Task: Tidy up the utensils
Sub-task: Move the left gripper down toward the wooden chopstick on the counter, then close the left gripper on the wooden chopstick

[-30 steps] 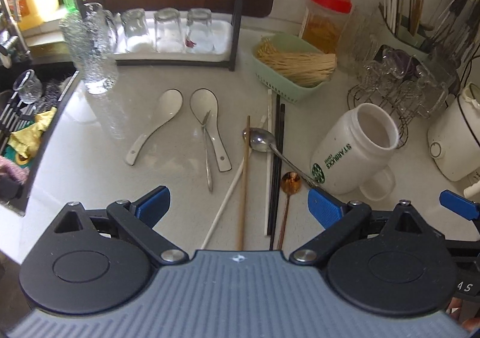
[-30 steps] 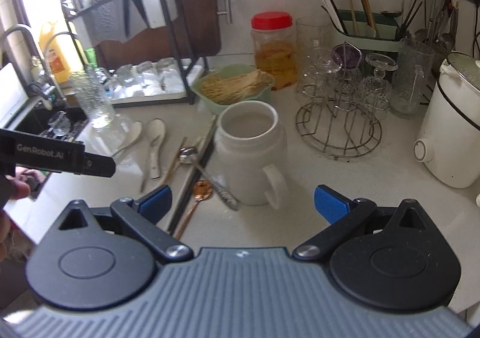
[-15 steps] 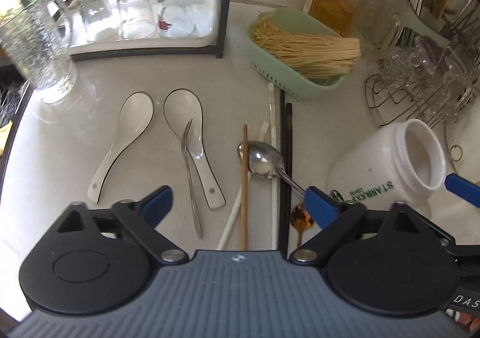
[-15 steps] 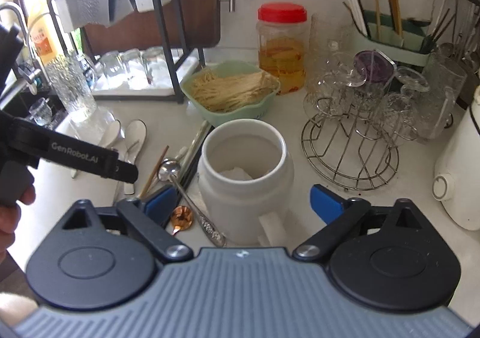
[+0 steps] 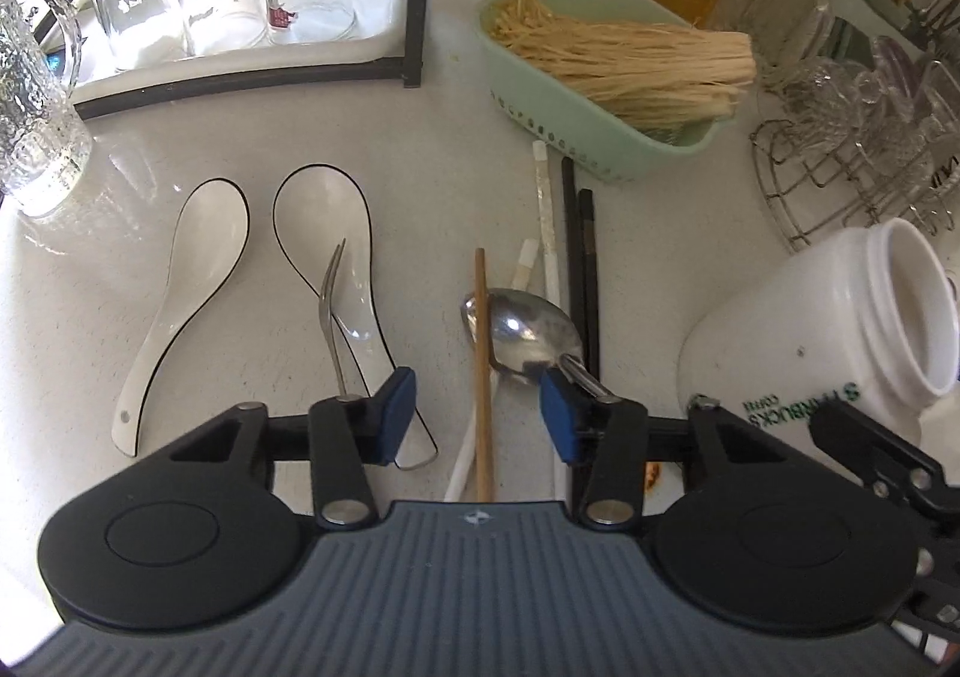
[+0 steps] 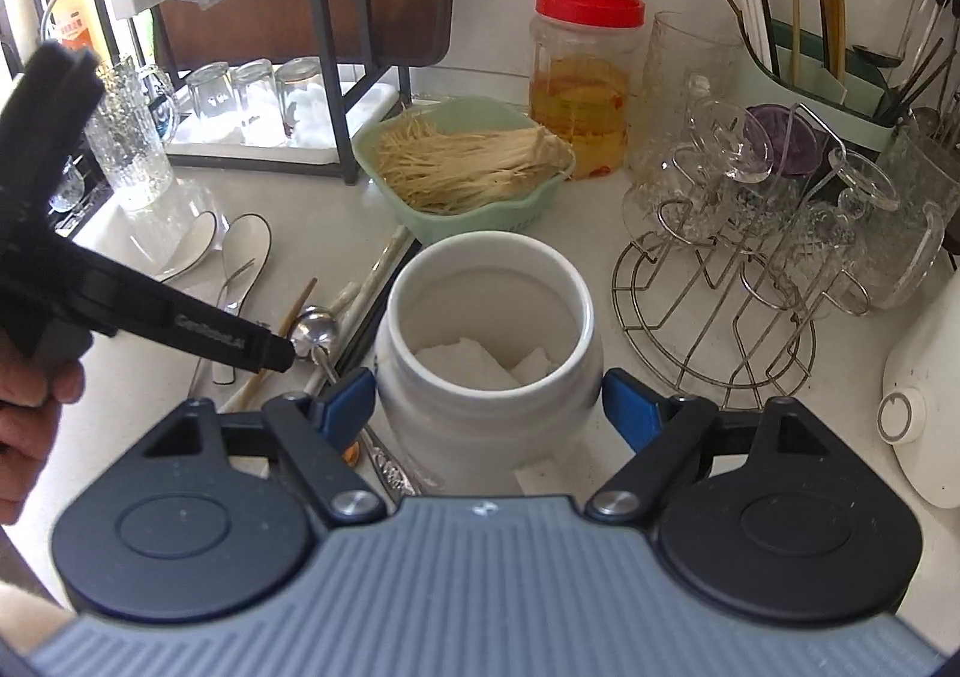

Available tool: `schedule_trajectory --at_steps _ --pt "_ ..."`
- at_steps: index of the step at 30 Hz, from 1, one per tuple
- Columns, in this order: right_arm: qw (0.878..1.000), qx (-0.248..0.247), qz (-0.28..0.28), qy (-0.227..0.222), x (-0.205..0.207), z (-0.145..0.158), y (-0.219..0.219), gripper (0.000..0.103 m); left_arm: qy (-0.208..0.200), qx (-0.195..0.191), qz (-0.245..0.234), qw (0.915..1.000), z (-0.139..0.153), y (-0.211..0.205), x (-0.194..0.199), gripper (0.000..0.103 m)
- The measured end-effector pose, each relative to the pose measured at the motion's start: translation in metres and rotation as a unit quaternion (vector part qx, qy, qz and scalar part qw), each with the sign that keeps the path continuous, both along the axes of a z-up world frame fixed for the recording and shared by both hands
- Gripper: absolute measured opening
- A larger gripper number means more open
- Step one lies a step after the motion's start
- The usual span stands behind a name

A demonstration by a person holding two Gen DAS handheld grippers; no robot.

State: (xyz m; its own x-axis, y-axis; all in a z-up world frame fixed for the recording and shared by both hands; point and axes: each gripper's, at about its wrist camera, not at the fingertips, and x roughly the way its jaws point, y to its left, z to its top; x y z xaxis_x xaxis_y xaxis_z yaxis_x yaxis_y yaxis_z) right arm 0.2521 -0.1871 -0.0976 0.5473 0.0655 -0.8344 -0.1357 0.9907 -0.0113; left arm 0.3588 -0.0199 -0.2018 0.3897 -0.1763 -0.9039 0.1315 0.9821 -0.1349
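The fingers of the left gripper (image 5: 477, 418) have just been closing around the wooden chopstick (image 5: 482, 353) on the table (image 5: 120, 317), not yet pinching it; the right gripper (image 6: 487, 404) has just been closing, its blue fingers (image 6: 624, 401) now against the sides of the white mug (image 6: 489, 317); the metal spoon (image 5: 528, 335) lies glossy beside the chopstick, its handle hidden under the left gripper.

Black tongs (image 5: 477, 416) with 2 blue pads (image 5: 397, 413), silver pivot screws, ribbed grey housing, white lettering.
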Motion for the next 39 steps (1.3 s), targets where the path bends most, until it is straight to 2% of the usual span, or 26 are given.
schedule_trajectory --at_steps 2,7,11,21,24,25,31,39 --pt "1.0 0.001 0.001 0.002 0.001 0.0 0.0 0.085 -0.001 0.002 -0.005 1.0 -0.003 -0.002 0.004 0.042" --pt "1.0 0.004 0.002 0.006 0.001 0.001 -0.001 0.085 -0.001 0.005 -0.016 0.9999 -0.006 -0.006 0.011 0.033" --pt "1.0 0.005 0.002 0.008 0.002 0.001 -0.001 0.084 0.0 0.017 -0.021 0.9996 -0.009 -0.009 0.014 0.031" --pt "1.0 0.005 0.003 0.009 0.001 0.001 -0.001 0.084 -0.019 -0.004 -0.018 0.9996 -0.012 -0.005 0.025 0.029" --pt "1.0 0.005 0.007 0.011 0.0 0.001 -0.001 0.084 -0.022 -0.014 -0.014 0.9996 -0.013 -0.005 0.028 0.019" --pt "1.0 0.005 0.007 0.012 -0.001 0.001 -0.001 0.084 -0.021 -0.017 -0.013 0.9995 -0.013 -0.005 0.028 0.01" --pt "1.0 0.005 0.011 0.02 -0.008 0.004 -0.001 0.084 -0.02 -0.026 0.008 0.9994 -0.013 -0.003 0.022 0.007" --pt "1.0 0.005 0.008 0.019 -0.025 0.007 0.001 0.084 -0.032 -0.047 0.022 0.9981 0.007 0.01 -0.008 0.006"
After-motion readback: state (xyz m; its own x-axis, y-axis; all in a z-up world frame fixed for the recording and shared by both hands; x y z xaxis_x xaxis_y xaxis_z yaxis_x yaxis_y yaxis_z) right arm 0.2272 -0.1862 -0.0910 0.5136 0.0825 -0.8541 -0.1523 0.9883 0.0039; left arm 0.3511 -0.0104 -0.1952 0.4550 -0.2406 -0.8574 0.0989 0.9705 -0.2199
